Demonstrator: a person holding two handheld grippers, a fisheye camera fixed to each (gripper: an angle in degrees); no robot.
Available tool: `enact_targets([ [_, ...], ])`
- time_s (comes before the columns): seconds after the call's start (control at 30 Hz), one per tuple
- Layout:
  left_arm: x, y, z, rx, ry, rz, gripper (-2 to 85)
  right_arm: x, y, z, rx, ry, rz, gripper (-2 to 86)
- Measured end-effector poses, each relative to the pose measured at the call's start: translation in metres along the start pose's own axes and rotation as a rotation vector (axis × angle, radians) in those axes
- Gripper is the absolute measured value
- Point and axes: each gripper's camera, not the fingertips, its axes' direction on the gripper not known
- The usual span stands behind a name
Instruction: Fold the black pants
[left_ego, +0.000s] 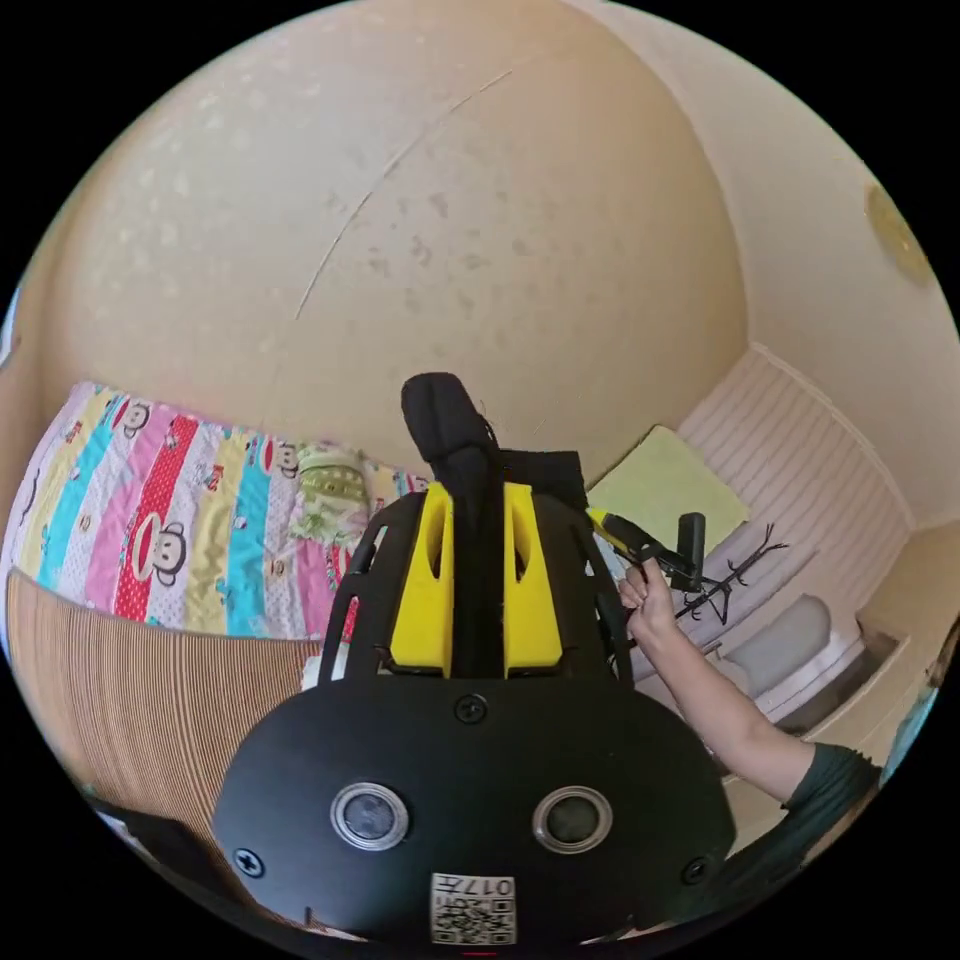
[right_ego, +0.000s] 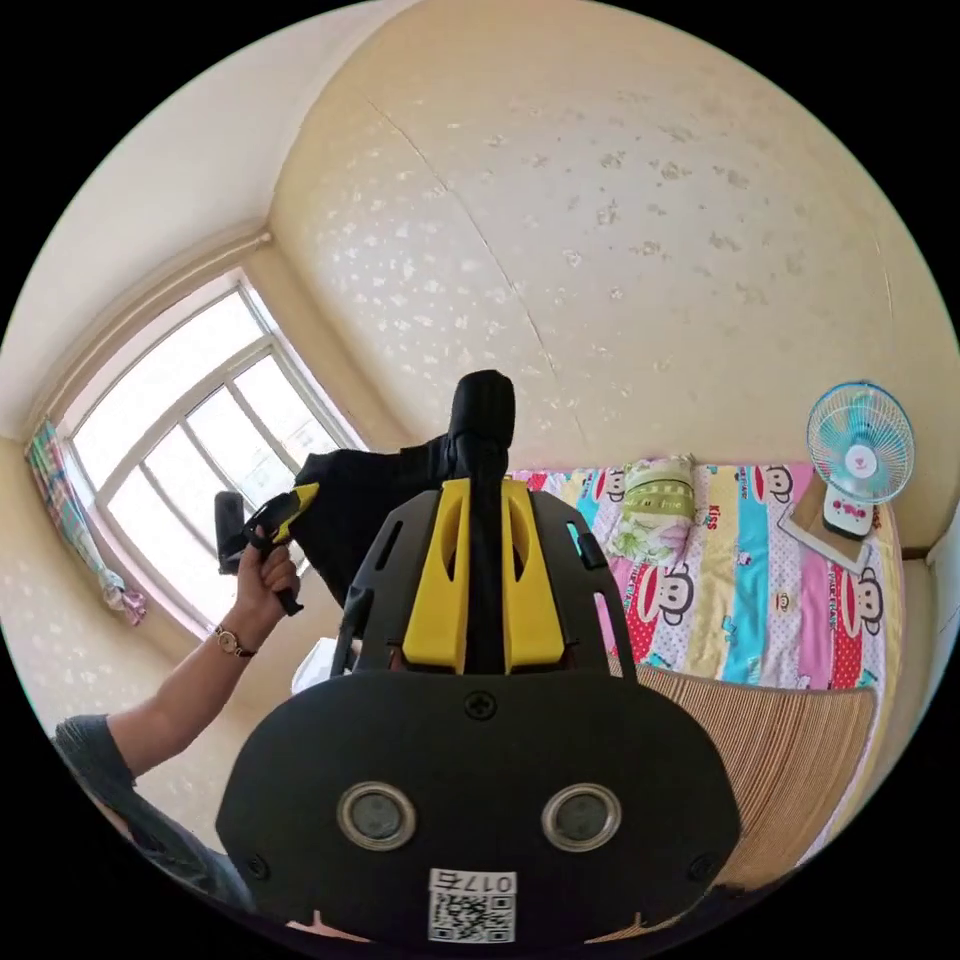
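Observation:
The black pants are held up in the air between both grippers. In the left gripper view my left gripper has its yellow jaws shut on a bunched edge of the cloth, which pokes up past the tips. The right gripper shows beyond it in a hand. In the right gripper view my right gripper is shut on another bunch of the pants. From there the black cloth stretches to the left gripper, held by a hand with a wristwatch.
Below lies a bed with a colourful cartoon sheet, a striped mat and a green patterned pillow. A small blue fan stands at the bed's far end. A large window is on one side, and a pale wall lies behind.

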Motion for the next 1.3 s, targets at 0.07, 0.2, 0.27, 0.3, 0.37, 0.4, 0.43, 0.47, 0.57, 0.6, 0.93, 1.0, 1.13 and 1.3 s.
enact_targets([
  [0.07,-0.077,0.033,0.030,-0.082,-0.108,-0.078,7.7,0.040,0.031,0.034,-0.049,0.042,0.033,1.9],
  [0.2,-0.181,0.147,0.035,-0.230,-0.169,-0.157,7.6,0.126,0.157,0.109,-0.365,0.080,0.066,1.8],
  [0.27,-0.259,0.249,0.018,-0.367,-0.221,-0.340,7.5,0.162,0.227,0.133,-0.528,0.079,0.127,1.7],
  [0.3,-0.277,0.275,0.011,-0.403,-0.238,-0.391,7.5,0.182,0.274,0.142,-0.621,0.072,0.173,1.7],
  [0.37,-0.329,0.367,-0.028,-0.506,-0.313,-0.567,7.2,0.206,0.341,0.147,-0.732,0.062,0.262,1.7],
  [0.4,-0.338,0.386,-0.038,-0.535,-0.331,-0.598,7.1,0.216,0.380,0.147,-0.797,0.057,0.312,1.6],
  [0.43,-0.351,0.418,-0.056,-0.598,-0.383,-0.639,7.0,0.221,0.412,0.146,-0.859,0.070,0.328,1.6],
  [0.47,-0.359,0.442,-0.071,-0.658,-0.433,-0.652,7.0,0.222,0.427,0.144,-0.887,0.086,0.326,1.5],
  [0.57,-0.370,0.478,-0.089,-0.816,-0.498,-0.615,7.0,0.224,0.484,0.135,-0.996,0.222,0.304,1.3],
  [0.6,-0.372,0.483,-0.092,-0.844,-0.512,-0.608,7.0,0.228,0.502,0.131,-1.030,0.272,0.313,1.1],
  [0.93,-0.361,0.508,-0.161,-0.908,-0.366,-0.779,0.9,0.270,0.529,0.097,-1.291,0.527,0.538,0.6],
  [1.0,-0.344,0.490,-0.184,-0.888,-0.385,-0.714,0.1,0.261,0.513,0.082,-1.182,0.452,0.510,0.8],
  [1.13,-0.346,0.450,-0.280,-0.722,-0.445,-0.643,2.0,0.237,0.507,0.063,-1.041,0.162,0.474,2.6],
  [1.3,-0.422,0.433,-0.354,-0.656,-0.378,-0.717,8.4,0.232,0.555,0.089,-1.204,-0.053,0.520,8.2],
])
